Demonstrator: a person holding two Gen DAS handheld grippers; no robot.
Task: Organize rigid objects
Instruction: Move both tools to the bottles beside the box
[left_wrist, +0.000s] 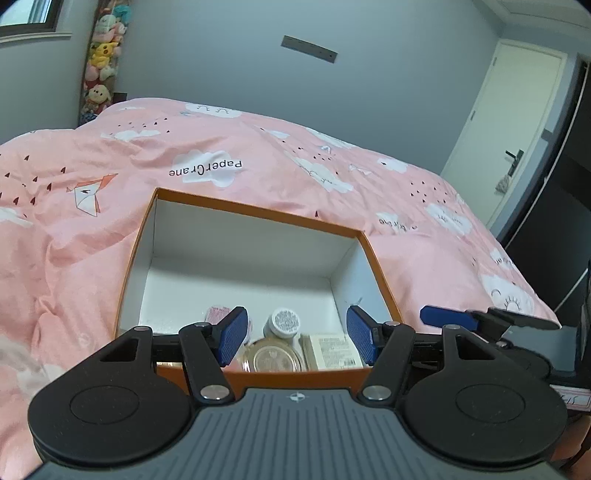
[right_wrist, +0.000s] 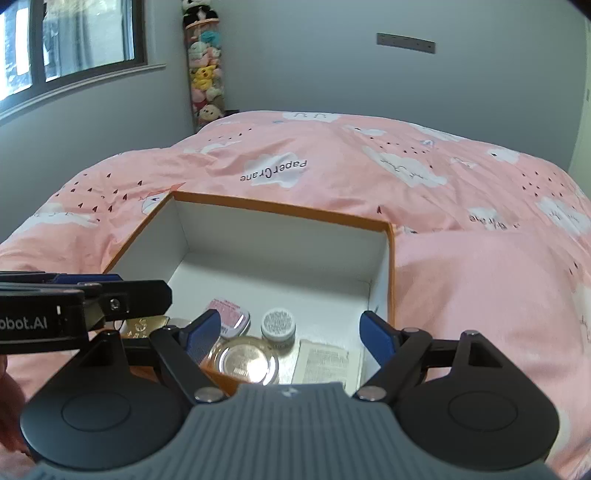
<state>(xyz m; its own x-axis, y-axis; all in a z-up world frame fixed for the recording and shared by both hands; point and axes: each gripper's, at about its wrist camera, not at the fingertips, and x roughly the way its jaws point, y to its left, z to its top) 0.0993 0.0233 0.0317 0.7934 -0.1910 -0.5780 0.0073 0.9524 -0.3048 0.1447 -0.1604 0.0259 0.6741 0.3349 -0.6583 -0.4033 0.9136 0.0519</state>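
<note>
Resting on bed: orange-rimmed box, rectangular, rigid card, smooth white inner walls and floor, top uncovered.
Bedding: pink quilt, soft, creased cotton, printed with white clouds and small dark triangles.
Box contents, location: grouped at near end of box floor; far half of floor bare.
Round tin: flat disc, polished gold-toned metal lid, glare on surface; lying flat at near wall.
Small jar: short cylinder, white ribbed rim, printed grey top; upright just behind round tin.
Pink tin: flat, rounded corners, printed pink lid; left of small jar.
Cream packet: flat rectangle, matte paper face with fine print; right of round tin, close to it.
Gold item: shiny, partly hidden behind left tool, shape unclear.
Left tongs: released, blue ridged pads set wide, nothing gripped; above near edge of box.
Right tongs: released, blue pads spread apart, nothing between; above near contents.
Tool bodies: matte black linkages, round pivot discs, grey ribbed housing.
Background: grey wall, column of plush toys in corner.
</note>
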